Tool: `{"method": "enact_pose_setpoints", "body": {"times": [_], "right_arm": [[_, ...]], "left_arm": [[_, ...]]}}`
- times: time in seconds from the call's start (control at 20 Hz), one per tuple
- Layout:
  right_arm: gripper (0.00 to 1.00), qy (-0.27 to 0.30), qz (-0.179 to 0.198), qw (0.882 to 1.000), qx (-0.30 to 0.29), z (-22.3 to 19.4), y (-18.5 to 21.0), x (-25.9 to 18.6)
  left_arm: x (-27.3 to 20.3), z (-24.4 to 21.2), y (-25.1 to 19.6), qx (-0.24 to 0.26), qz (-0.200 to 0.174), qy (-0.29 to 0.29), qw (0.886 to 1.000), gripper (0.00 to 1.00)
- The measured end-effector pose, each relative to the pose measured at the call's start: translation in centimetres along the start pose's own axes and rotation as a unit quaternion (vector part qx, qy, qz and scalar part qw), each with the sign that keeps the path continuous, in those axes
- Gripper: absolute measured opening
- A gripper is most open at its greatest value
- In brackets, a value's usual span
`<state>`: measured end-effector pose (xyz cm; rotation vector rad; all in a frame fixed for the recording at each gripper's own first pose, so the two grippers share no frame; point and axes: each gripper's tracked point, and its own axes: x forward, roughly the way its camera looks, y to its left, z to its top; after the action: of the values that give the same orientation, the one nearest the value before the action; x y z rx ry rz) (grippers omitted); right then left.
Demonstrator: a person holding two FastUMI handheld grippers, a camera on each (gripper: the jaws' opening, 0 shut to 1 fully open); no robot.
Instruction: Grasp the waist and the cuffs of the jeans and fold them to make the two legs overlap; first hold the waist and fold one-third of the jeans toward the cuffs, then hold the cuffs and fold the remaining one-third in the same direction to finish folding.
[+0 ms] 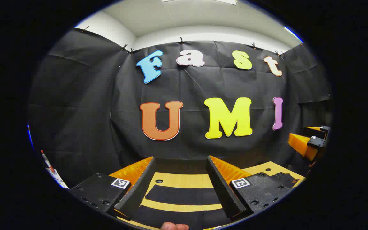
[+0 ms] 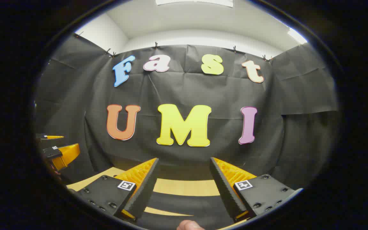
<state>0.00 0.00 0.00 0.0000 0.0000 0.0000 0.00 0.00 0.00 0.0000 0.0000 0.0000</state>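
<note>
Left gripper view: left gripper [image 1: 180, 179] jaws apart, empty; right gripper [image 2: 184, 179] likewise. Dark cloth on worktop [image 1: 267, 169], lower centre, maybe the jeans [image 1: 180, 195]. I'd expect heavy, floppy denim; pinch waistband.

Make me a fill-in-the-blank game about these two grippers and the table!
1. The left gripper has its fingers spread apart, so it is ____.
2. Between the right gripper fingers there is ____ being held.
3. Below both grippers lies a wooden table crossed by dark ____.
4. At the right edge of the left gripper view, the other ____ shows.

Missing words: open; nothing; stripes; gripper
</note>
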Motion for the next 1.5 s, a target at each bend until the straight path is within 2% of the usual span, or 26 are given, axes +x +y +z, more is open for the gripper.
{"method": "enact_pose_setpoints", "body": {"times": [0.35,0.55,1.0,1.05,1.2,1.5], "right_arm": [[0.95,0.007,0.016,1.000,0.002,-0.3,0.8,1.3],[0.95,0.007,0.013,1.000,0.004,-0.4,-0.1,1.9],[0.96,0.011,-0.017,1.000,-0.006,-1.3,-4.8,2.1],[0.94,0.015,-0.016,1.000,-0.009,-1.6,-5.3,2.2],[0.95,0.025,-0.018,0.999,-0.015,-2.2,-7.2,2.5],[0.94,0.056,-0.055,0.997,-0.021,-4.9,-12.8,2.6]], "left_arm": [[0.4,0.1,0.6,-0.004,0.020,-0.004,1.000,0.99],[0.4,0.7,0.5,0.004,0.026,-0.013,1.000,1.00],[1.8,-0.3,-2.1,0.000,0.007,-0.012,1.000,1.00],[2.1,-0.4,-2.1,0.001,0.004,-0.010,1.000,0.99],[2.4,-1.4,-1.1,0.001,0.012,-0.003,1.000,1.00],[2.4,-5.2,2.4,0.001,0.042,0.038,0.998,1.00]]}}
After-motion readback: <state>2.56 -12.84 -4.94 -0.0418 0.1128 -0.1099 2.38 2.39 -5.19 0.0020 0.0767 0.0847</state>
